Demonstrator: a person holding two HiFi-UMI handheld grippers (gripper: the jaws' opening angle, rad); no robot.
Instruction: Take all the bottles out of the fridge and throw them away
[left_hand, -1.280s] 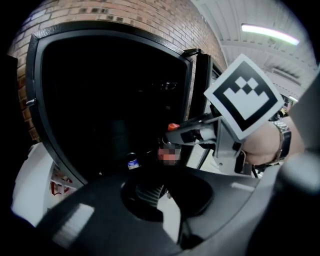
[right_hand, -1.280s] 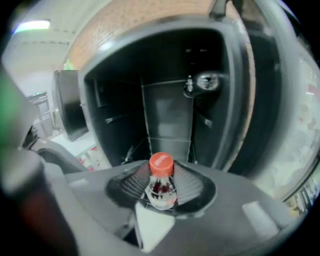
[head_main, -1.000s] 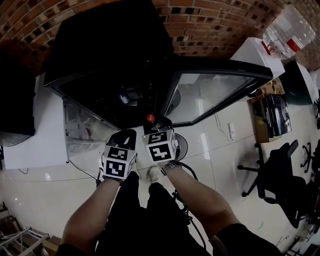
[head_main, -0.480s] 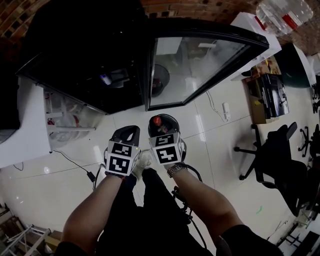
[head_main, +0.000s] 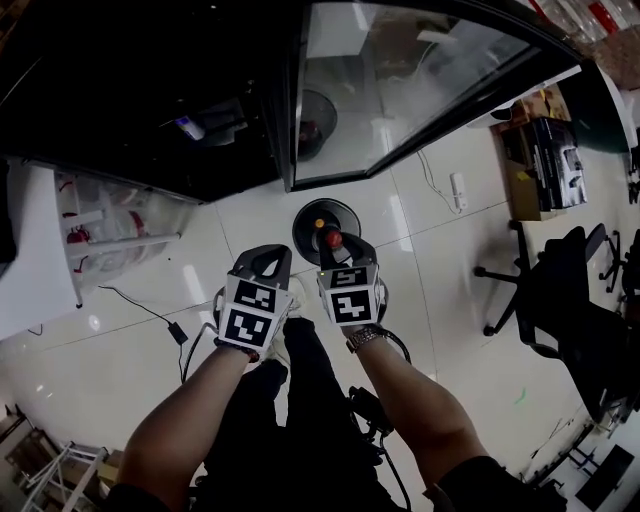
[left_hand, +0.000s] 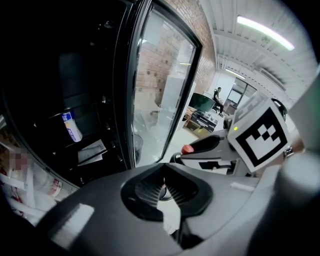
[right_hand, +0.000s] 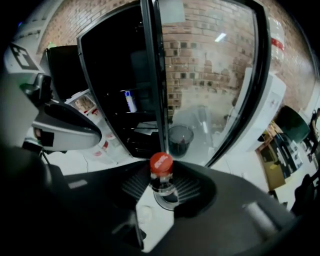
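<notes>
- Black upright fridge (head_main: 150, 80), interior dark, standing open against a brick wall.
- Glass-panelled fridge door (head_main: 400, 80) with a black frame, swung wide over the floor.
- Glossy white tiled floor (head_main: 440, 290), with a thin dark cable trailing over it on the left.
- White cabinet (head_main: 30, 270) at the left of the fridge.
- Black office swivel chair (head_main: 565, 320), well apart at the right.
- Round black waste bin (head_main: 303, 232) on the floor just in front of the door's hinge edge. A small orange spot shows inside it, too small to identify.
- Left gripper (head_main: 262, 262) with a marker cube, held beside the right one, near the bin's left edge. In the left gripper view (left_hand: 163, 180) its ribbed pads meet at the tips, with nothing between them.
- Right gripper (head_main: 338, 248) with a marker cube, held over the bin. In the right gripper view (right_hand: 162, 187) its jaws pinch a bottle at the neck.
- Clear plastic bottle with a red screw cap (right_hand: 161, 164), upright in the right gripper. It is out of the fridge, cap showing above the bin's opening (head_main: 330, 238).
- White bottle-shaped container with a blue label (right_hand: 131, 100), upright on a shelf inside the fridge. It also shows in the left gripper view (left_hand: 71, 126).
</notes>
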